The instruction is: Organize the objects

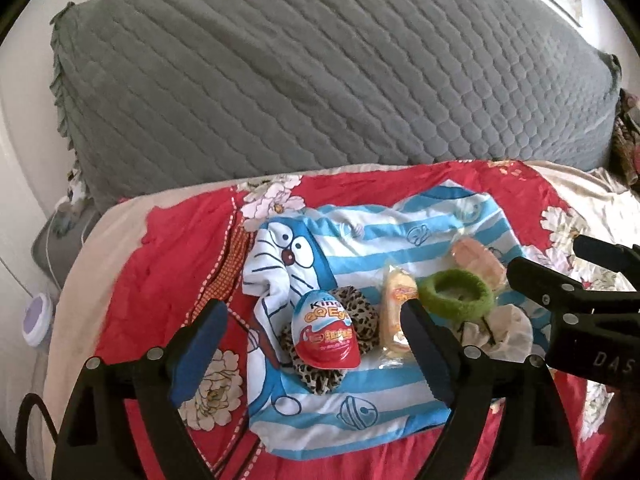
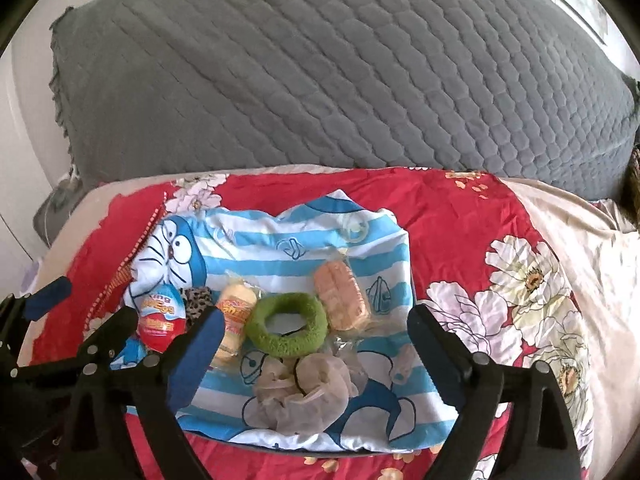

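On a blue-striped cartoon cloth (image 1: 360,240) (image 2: 280,240) lie a red-and-white chocolate egg (image 1: 325,338) (image 2: 160,320) on a leopard scrunchie (image 1: 360,308) (image 2: 198,298), a yellow wrapped snack (image 1: 396,312) (image 2: 234,320), a green scrunchie (image 1: 460,296) (image 2: 286,322), a pink wrapped snack (image 1: 478,262) (image 2: 340,300) and a sheer white scrunchie (image 1: 504,328) (image 2: 304,388). My left gripper (image 1: 316,320) is open around the egg, above it. My right gripper (image 2: 316,320) is open over the green and white scrunchies; it also shows in the left wrist view (image 1: 560,280).
The cloth lies on a red floral bedspread (image 1: 160,260) (image 2: 460,220). A large grey quilted pillow (image 1: 320,72) (image 2: 340,72) stands behind. A small purple-white device (image 1: 38,318) with a cable sits at the left beside the bed.
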Demonstrator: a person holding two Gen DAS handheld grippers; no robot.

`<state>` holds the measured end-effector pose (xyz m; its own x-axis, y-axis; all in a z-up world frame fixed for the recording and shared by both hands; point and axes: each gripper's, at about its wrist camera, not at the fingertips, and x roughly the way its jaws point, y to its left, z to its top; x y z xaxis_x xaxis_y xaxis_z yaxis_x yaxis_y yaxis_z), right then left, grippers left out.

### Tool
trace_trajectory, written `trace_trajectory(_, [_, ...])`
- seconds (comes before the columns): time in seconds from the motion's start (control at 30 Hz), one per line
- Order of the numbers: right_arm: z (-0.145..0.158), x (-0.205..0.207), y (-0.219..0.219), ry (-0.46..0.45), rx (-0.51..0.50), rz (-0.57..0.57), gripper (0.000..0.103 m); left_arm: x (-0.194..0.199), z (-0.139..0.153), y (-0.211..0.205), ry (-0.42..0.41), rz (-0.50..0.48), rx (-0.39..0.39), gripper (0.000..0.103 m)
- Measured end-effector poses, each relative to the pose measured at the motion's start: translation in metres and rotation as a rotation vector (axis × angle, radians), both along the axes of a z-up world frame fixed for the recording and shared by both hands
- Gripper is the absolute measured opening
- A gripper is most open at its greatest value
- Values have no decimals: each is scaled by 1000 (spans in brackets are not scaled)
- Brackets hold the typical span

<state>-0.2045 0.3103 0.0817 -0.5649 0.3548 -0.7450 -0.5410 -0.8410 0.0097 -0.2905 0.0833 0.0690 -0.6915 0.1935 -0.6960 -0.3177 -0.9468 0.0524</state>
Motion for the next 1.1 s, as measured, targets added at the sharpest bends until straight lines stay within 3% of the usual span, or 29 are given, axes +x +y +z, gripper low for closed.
trace_trajectory(0.27, [32, 20, -20, 93, 94, 25, 100, 26, 25, -9, 69, -14, 47, 90])
trace_trajectory(0.57, [69, 61, -55, 206, 247, 30, 101, 66, 40, -14, 72, -52, 95, 90])
trace_trajectory(0.87, [65, 97, -66, 146, 192, 33, 101, 114, 39, -21, 65, 5, 106, 90])
trace_trajectory(1.1, [70, 120, -73, 181, 140, 34, 101, 134, 47, -24, 109, 5, 75, 90])
